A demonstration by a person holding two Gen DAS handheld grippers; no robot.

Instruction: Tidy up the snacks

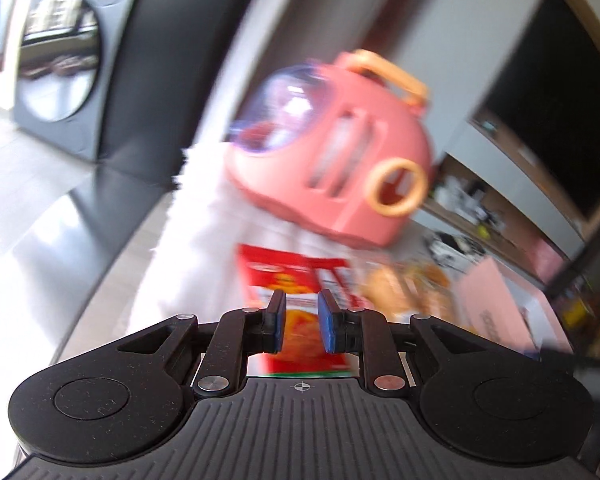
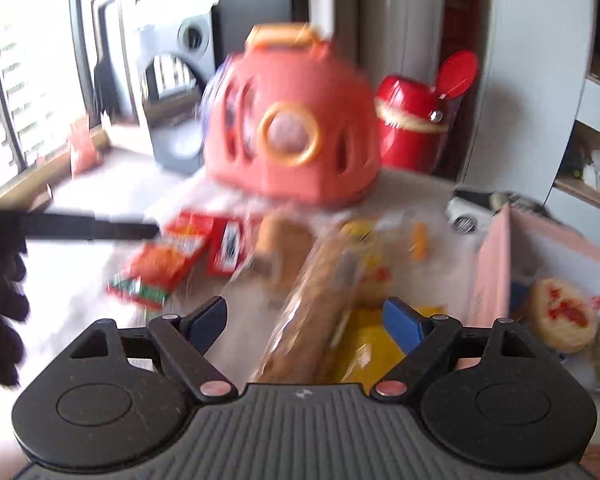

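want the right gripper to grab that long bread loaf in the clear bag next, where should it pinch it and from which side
Pinch the bread loaf across its narrow width near the close end, coming from above and in front. It lies lengthwise, pointing away, already between the open fingers of the right gripper. The frame is blurred, so the bag's loose ends are unclear.

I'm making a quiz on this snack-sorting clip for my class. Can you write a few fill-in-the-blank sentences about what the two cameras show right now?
1. The carrier-shaped toy behind the snacks is mostly ____ in colour.
2. The right gripper, open, has a long ____ in clear wrap between its fingers.
3. The left gripper points at a snack box that is mainly ____.
4. A round cookie lies inside the ____ box.

Missing words: pink; bread loaf; red; pink
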